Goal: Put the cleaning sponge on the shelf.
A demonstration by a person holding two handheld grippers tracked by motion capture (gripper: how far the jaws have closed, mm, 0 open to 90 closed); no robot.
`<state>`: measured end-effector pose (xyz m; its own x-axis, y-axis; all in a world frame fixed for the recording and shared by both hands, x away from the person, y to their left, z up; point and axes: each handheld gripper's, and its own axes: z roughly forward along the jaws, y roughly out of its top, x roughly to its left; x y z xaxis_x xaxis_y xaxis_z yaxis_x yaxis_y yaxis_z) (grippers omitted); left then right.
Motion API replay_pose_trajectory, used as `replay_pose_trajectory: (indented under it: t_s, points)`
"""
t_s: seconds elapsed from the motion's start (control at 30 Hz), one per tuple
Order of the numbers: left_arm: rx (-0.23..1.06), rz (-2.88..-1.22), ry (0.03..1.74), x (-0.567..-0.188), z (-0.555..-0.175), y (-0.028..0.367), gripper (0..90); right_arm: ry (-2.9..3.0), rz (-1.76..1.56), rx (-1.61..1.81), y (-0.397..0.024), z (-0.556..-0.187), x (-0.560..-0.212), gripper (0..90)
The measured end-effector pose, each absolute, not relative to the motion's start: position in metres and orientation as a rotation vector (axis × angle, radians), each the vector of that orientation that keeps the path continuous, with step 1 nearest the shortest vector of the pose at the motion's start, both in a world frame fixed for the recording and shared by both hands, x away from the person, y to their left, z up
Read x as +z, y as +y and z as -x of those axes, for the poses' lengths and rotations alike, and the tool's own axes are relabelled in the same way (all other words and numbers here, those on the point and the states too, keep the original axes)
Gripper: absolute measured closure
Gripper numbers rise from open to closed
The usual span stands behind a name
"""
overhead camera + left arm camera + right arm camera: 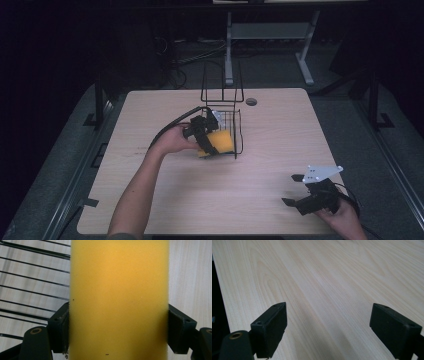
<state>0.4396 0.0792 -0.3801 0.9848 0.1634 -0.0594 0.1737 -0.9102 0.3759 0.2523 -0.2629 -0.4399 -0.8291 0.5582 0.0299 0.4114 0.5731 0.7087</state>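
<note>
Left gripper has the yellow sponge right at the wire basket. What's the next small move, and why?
Probably ease the left gripper a little further toward the wire basket, then open the jaws. Both pads are clamped on the yellow sponge, and in the high view the sponge sits at the basket's open side, seemingly only partly in. The right gripper is open over bare table, so it can stay put.

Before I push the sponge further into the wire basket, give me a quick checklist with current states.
1. Left gripper grip on the yellow sponge: ok, both jaws press its sides.
2. Sponge at the wire basket: ok, it sits at the near side.
3. Sponge fully inside the basket: cannot tell.
4. Basket steady on the table: cannot tell, nothing holds it.
5. Right gripper out of the way: ok, open, near the table's front right edge.
</note>
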Motion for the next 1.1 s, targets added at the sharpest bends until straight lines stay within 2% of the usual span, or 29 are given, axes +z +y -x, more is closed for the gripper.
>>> replay_pose_trajectory:
  t_s: [0.63,0.93,1.1]
  points:
    - [-0.041,-2.71,0.287,-0.385,-0.453,0.089,21.9,2.618,-0.813,1.094,-0.261,-0.253,-0.441,14.1]
    - [-0.053,-2.709,0.303,-0.389,-0.462,0.081,21.9,2.622,-0.809,1.091,-0.262,-0.254,-0.442,14.1]
    - [-0.037,-2.715,0.249,-0.388,-0.468,0.077,21.9,2.625,-0.823,1.092,-0.262,-0.254,-0.442,14.1]
